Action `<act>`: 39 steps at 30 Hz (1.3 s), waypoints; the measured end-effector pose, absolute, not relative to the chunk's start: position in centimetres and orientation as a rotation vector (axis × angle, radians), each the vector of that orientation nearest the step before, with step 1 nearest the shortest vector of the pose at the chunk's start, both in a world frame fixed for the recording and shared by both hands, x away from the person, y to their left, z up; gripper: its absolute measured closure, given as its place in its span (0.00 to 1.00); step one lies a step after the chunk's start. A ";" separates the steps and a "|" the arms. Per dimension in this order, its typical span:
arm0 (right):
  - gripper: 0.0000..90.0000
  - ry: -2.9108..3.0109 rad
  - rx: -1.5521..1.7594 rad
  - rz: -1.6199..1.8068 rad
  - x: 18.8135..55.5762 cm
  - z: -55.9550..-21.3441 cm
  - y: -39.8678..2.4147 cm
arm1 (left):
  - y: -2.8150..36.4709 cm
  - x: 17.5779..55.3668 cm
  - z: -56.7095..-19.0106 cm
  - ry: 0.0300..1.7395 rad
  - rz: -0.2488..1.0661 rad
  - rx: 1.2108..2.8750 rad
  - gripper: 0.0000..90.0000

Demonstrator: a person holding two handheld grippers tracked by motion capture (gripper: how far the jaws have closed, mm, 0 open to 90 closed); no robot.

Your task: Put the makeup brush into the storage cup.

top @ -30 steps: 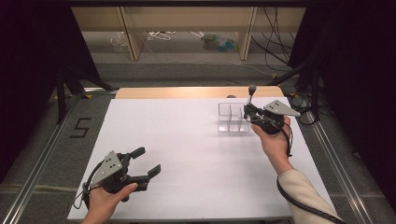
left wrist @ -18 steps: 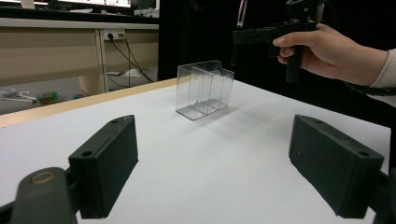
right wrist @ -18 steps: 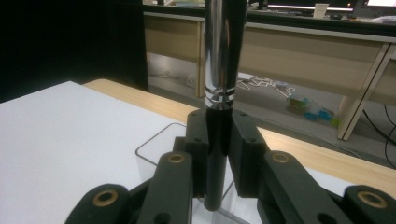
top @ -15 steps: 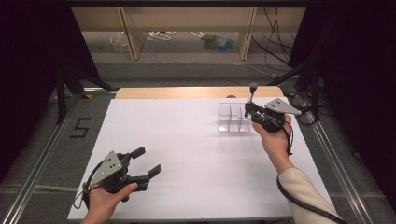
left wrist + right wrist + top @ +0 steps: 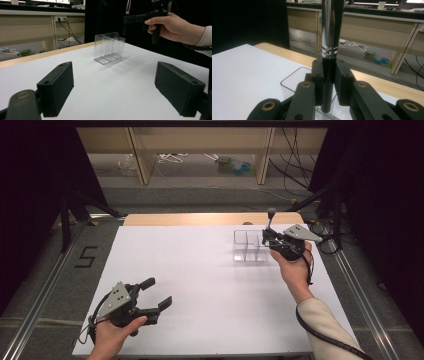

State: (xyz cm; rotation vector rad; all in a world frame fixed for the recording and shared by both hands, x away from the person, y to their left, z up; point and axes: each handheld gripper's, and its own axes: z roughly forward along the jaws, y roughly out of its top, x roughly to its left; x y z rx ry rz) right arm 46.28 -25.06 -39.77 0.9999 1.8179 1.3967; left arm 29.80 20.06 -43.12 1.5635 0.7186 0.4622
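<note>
A clear plastic organiser with upright dividers (image 5: pixel 249 246) stands on the white rectangular table (image 5: pixel 200 270), right of centre in the high view's frame. Just to its right the right gripper (image 5: pixel 270 238) holds a black and chrome stick-shaped tool (image 5: pixel 270 222) upright, above the organiser's right end. The left gripper (image 5: pixel 156 293) sits at the lower left of the frame over the table's near edge, well apart from the organiser.
</note>
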 end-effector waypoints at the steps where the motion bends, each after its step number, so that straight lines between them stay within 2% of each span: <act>1: 0.88 1.822 1.015 1.402 46.2 -39.8 -25.0 | 20.1 29.8 -43.1 0.719 0.462 1.563 0.17; 39: 0.88 1.793 1.028 1.380 47.2 -39.8 -25.6 | 20.1 29.8 -43.2 0.720 0.460 1.564 0.17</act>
